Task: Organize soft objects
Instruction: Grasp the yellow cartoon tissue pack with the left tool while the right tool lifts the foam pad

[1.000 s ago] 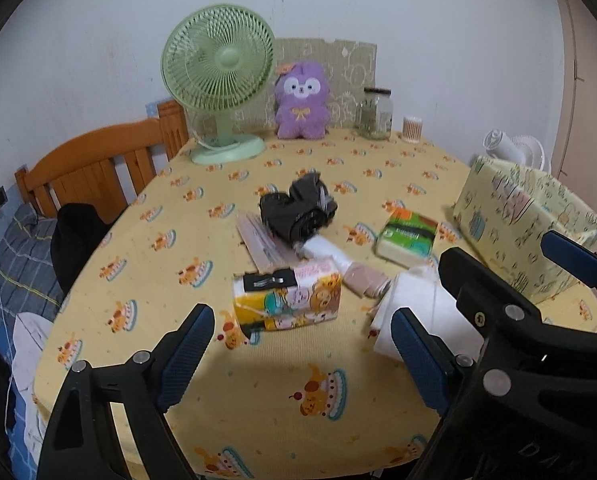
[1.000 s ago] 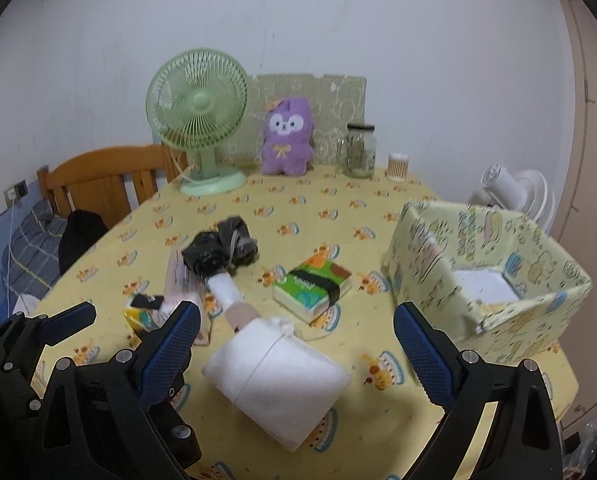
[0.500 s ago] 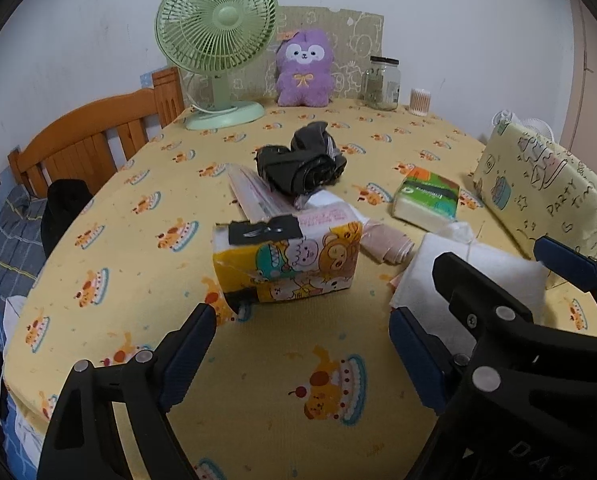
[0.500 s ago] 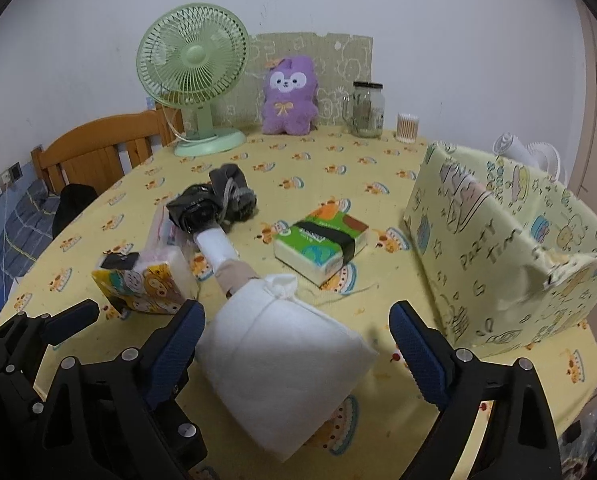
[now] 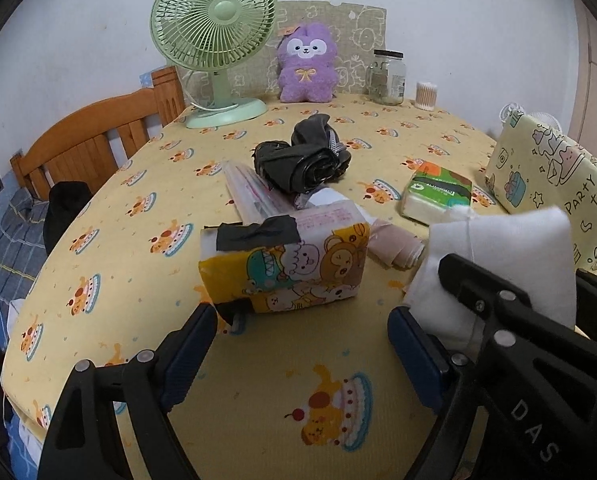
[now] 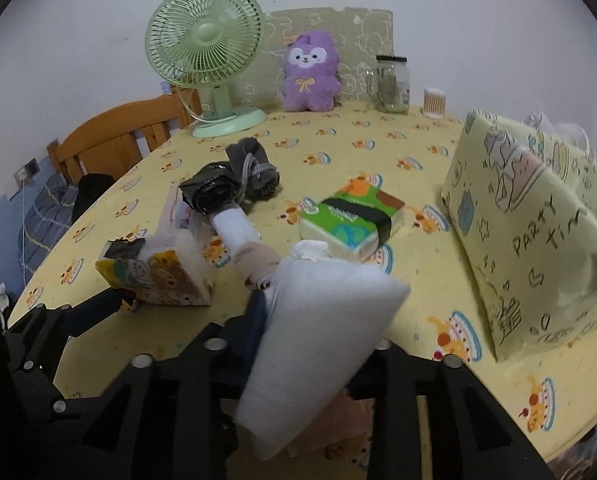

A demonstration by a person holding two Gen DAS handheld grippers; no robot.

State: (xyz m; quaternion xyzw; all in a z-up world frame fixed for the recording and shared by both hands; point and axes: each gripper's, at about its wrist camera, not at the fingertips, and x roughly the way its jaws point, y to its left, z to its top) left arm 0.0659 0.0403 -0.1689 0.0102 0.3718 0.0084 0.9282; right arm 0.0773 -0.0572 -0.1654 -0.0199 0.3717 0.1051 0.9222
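Observation:
A white cloth bundle (image 6: 318, 320) sits between the jaws of my right gripper (image 6: 318, 332), which are closing and press its sides; it tilts up off the yellow tablecloth (image 6: 418, 280). The same bundle (image 5: 506, 248) shows at the right of the left wrist view. My left gripper (image 5: 298, 324) stands open just in front of a cartoon-print tissue pack (image 5: 294, 264), not touching it. A green tissue pack (image 6: 350, 220), a rolled beige and white sock (image 6: 254, 256) and a dark rolled cloth (image 6: 230, 188) lie behind. A yellow fabric box (image 6: 530, 240) stands to the right.
At the far edge of the table stand a green fan (image 5: 214, 32), a purple plush toy (image 5: 306, 68), a glass jar (image 5: 386, 76) and a cup of cotton swabs (image 5: 426, 96). A wooden chair back (image 5: 90, 144) rises to the left.
The right jaws have gone from wide open to pinched on the white bundle, which now tilts upward. Both grippers have come down closer to the table.

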